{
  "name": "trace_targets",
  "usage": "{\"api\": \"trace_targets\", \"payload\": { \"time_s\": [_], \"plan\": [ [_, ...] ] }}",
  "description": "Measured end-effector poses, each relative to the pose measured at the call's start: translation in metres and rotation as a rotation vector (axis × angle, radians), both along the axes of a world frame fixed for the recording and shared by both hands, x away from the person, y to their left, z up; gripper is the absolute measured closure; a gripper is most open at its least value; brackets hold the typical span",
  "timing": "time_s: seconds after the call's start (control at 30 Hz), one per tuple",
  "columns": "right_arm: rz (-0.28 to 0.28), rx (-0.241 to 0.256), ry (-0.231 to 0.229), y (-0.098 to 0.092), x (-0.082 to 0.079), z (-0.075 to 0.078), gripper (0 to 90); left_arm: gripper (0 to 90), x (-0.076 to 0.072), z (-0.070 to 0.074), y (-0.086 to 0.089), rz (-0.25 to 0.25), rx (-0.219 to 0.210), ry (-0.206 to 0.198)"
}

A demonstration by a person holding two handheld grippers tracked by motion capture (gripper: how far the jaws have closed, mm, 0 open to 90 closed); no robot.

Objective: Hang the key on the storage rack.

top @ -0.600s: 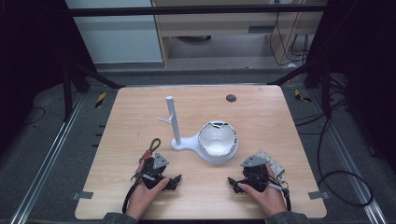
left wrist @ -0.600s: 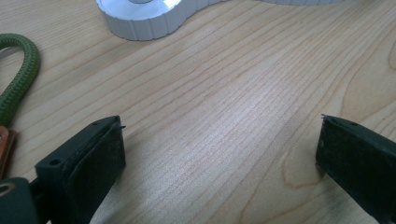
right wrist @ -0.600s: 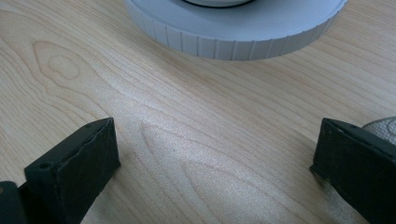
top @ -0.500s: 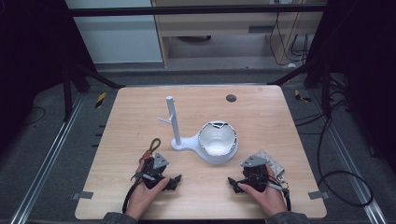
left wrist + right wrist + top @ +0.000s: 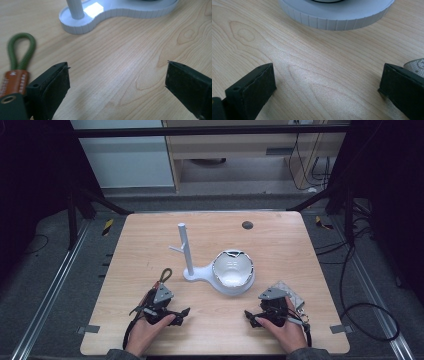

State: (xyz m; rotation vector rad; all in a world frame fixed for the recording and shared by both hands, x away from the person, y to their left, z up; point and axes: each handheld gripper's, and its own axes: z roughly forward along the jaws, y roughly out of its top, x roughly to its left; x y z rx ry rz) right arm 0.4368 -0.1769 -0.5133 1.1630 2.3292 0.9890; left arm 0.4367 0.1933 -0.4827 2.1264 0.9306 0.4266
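Observation:
A white stand point(image 5: 186, 257) with an upright post and a short side peg sits mid-table. Its base point(image 5: 100, 18) widens into a round part point(image 5: 337, 16) that carries a white bowl point(image 5: 232, 270). My left gripper point(image 5: 162, 304) rests near the front edge and is open point(image 5: 117, 66) over bare wood. A green cord loop point(image 5: 21, 51) with a brown leather tag point(image 5: 13, 81) lies just left of its left jaw. My right gripper point(image 5: 274, 307) is open too point(image 5: 328, 66), nothing between its jaws, facing the round base. A pale woven piece point(image 5: 417, 65) lies by its right jaw.
The wooden table point(image 5: 280, 245) has a dark round spot point(image 5: 247, 225) near its far edge. Black frame bars and cables ring the table. A hand holds each gripper at the front edge.

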Motion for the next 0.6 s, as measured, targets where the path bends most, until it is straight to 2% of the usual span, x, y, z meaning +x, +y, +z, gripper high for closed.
{"api": "trace_targets", "payload": {
  "time_s": [0.1,0.23,0.4,0.5,0.6],
  "plan": [
    [-0.007,0.002,0.0,0.0,0.0,0.0,0.3,4.5,0.0,0.014,0.006,0.01,0.016,-0.024],
    [-0.007,-0.002,0.0,0.0,0.001,0.0,0.2,4.3,0.009,0.023,0.016,0.026,0.055,-0.018],
    [0.025,0.002,0.005,-0.001,0.003,0.0,0.2,5.3,0.021,0.028,0.029,0.072,0.125,0.03],
    [0.024,0.003,0.005,-0.001,0.003,0.0,0.3,6.5,0.027,0.033,0.032,0.081,0.144,0.069],
    [0.023,-0.001,-0.001,-0.001,0.003,0.0,0.3,6.6,0.026,0.044,0.031,0.076,0.151,0.067]
  ]
}}
